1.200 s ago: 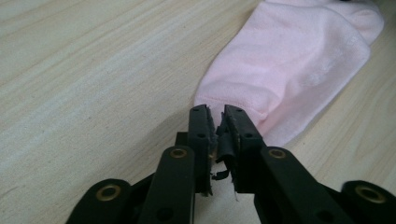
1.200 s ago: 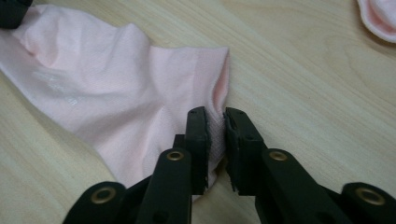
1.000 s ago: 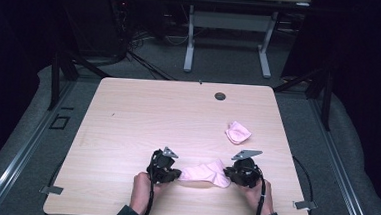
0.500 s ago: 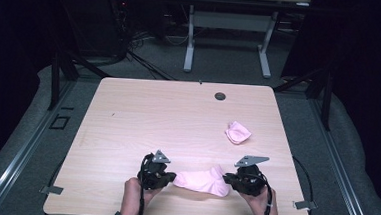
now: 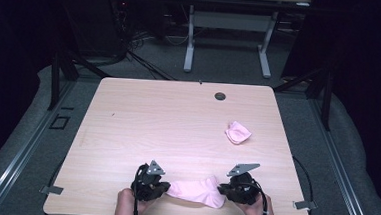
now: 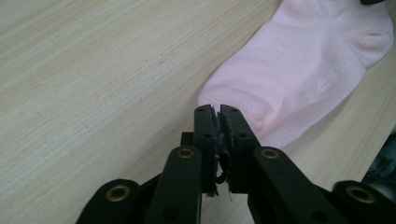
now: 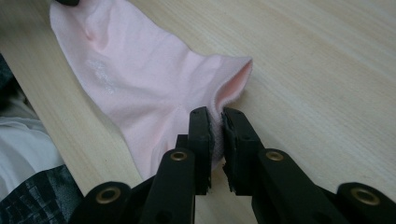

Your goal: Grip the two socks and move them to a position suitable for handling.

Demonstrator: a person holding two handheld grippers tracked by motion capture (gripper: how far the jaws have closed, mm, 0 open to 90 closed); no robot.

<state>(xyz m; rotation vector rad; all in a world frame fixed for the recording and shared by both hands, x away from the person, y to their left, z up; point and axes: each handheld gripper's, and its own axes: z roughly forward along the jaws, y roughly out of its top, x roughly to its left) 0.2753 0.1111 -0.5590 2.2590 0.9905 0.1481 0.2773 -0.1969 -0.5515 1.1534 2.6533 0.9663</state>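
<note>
A pink sock (image 5: 196,190) lies stretched flat along the table's front edge, between my two grippers. My left gripper (image 5: 166,189) is shut on its toe end, with the fabric puckered at the jaw tips (image 6: 219,112) and the sock (image 6: 303,60) running away to the upper right. The right gripper (image 5: 222,191) is shut on the cuff, and pink fabric of the sock (image 7: 140,70) shows in the narrow gap between its jaws (image 7: 217,115). A second pink sock (image 5: 238,132) sits crumpled at the right of the table, apart from both grippers.
The light wooden table (image 5: 177,122) has a dark round grommet (image 5: 220,96) near its far edge. Beyond it stand another table's legs (image 5: 189,42) on a grey floor. The person's hands (image 5: 125,206) hold the grippers at the front edge.
Both grippers have drawn back toward the front edge and moved slightly apart. The sock between them has gone from bunched to pulled out flat.
</note>
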